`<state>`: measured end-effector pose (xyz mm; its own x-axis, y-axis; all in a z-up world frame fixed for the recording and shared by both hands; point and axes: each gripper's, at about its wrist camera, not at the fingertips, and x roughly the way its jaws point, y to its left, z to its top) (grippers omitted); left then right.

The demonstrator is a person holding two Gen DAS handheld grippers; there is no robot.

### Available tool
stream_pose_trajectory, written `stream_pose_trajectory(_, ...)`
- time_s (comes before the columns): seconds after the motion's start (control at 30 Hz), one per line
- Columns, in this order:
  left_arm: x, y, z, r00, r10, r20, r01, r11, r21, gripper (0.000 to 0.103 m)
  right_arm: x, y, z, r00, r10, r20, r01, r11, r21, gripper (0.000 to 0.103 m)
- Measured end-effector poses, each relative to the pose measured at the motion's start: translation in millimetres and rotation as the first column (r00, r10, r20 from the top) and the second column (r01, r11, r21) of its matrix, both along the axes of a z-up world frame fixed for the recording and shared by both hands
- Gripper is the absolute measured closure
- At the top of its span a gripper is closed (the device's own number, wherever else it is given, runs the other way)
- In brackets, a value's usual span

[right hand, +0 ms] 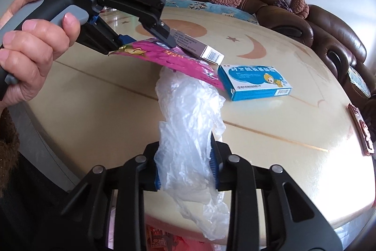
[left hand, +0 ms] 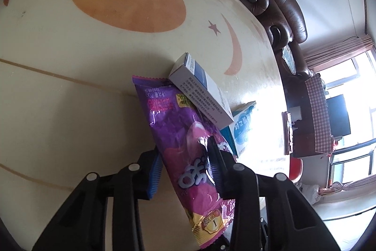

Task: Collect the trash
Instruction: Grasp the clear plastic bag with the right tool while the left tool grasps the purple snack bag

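A purple-pink snack wrapper (left hand: 178, 133) sits between the pads of my left gripper (left hand: 185, 166), which is shut on it. In the right wrist view, the left gripper (right hand: 145, 41) holds the wrapper (right hand: 178, 58) tilted above the cream table (right hand: 94, 98). My right gripper (right hand: 186, 168) is shut on a crumpled clear plastic bag (right hand: 188, 114), whose top reaches under the wrapper. A white and grey carton (left hand: 199, 91) (right hand: 197, 46) shows just behind the wrapper. A blue medicine box (right hand: 255, 81) (left hand: 243, 128) lies flat on the table to its right.
The round table (left hand: 70, 86) has orange moon and star patterns. A brown leather sofa (right hand: 329, 22) with round cushions curves around its far side. A person's hand (right hand: 35, 39) grips the left gripper's handle. A small red object (right hand: 362, 133) lies at the table's right edge.
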<state>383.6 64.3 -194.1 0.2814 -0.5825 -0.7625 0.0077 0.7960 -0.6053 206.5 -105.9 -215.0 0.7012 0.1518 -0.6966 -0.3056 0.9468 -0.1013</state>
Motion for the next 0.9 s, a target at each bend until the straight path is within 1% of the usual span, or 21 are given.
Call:
stream_pose_trajectory(0.23,-6.5,-1.7,8.8,1.000,-0.003,0.017,0.002,1.000,0.008,0.082,-0.8,-2.4,2.7,1.000,-0.013,0.004,0.013,1.000,-0.006,0.073)
stream_pose_trajectory(0.33,-10.2,-0.2,12.3,1.000,-0.006,0.022,0.006,1.000,0.010,0.085,-6.5,-3.0,4.0,1.000,-0.017,0.006,0.017,1.000,-0.017,0.073)
stream_pose_trajectory(0.5,-15.6,4.4,17.2,1.000,0.005,0.027,-0.005,1.000,0.012,0.087,-16.2,-3.2,5.5,1.000,-0.016,0.011,0.017,0.998,-0.053,0.074)
stream_pose_trajectory(0.67,-19.9,13.3,26.4,0.999,0.024,0.044,-0.025,1.000,0.018,0.088,-23.9,-8.4,8.9,0.999,-0.028,0.018,0.029,0.997,-0.066,0.074)
stream_pose_trajectory(0.83,-28.4,19.6,43.6,0.994,0.044,0.100,-0.052,0.996,0.078,0.088,-29.9,-13.1,16.1,0.998,-0.045,0.036,0.048,0.997,-0.068,0.074)
stream_pose_trajectory(0.9,-33.7,21.3,49.3,0.992,0.048,0.117,-0.058,0.995,0.084,0.088,-31.9,-15.0,21.2,0.998,-0.052,0.047,0.055,0.996,-0.067,0.074)
